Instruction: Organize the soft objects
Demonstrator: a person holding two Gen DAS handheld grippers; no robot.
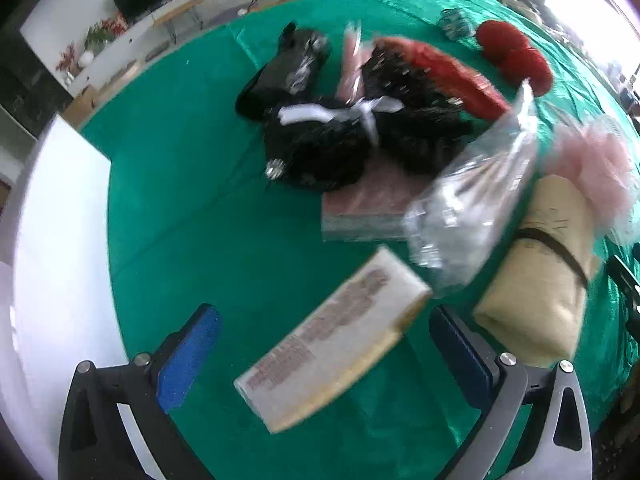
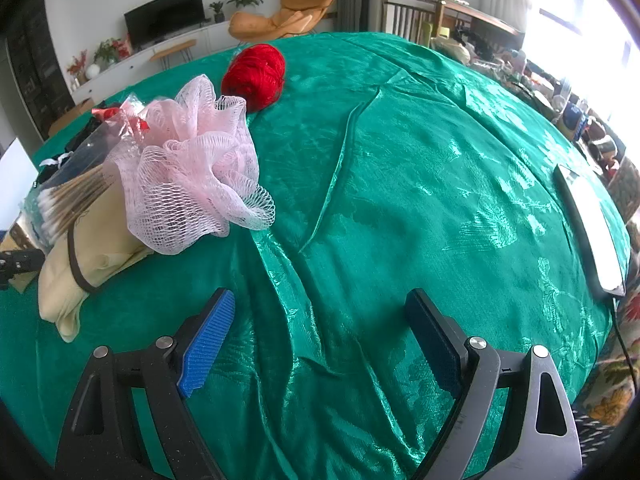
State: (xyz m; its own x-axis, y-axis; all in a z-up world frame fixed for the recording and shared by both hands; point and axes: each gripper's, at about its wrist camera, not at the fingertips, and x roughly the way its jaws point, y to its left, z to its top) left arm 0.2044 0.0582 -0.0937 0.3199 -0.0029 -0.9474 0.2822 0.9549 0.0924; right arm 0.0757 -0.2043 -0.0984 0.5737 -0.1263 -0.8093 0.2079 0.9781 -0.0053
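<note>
Left wrist view: the soft things crowd one patch of the green cloth (image 1: 168,240), black fluffy bundle (image 1: 316,148) heaped against the red item (image 1: 440,76), so sorting looks unfinished. Left gripper (image 1: 320,344) gapes wide over the flat packet (image 1: 332,344), gripping nothing. Right wrist view: pink mesh pouf (image 2: 192,168) rests on the beige roll (image 2: 88,264), red yarn (image 2: 254,72) behind; right gripper (image 2: 320,336) spread wide, empty above bare cloth.

Left gripper (image 1: 324,344): black and grey frame arms with triangular cut-outs, round silver screws at joints, fingers (image 1: 188,356) faced with blue textured pads, far pad darker navy.

Right gripper (image 2: 320,340): same build, black and grey arms, silver screw heads, bright blue ribbed pad (image 2: 208,344) opposite dark navy pad.
</note>
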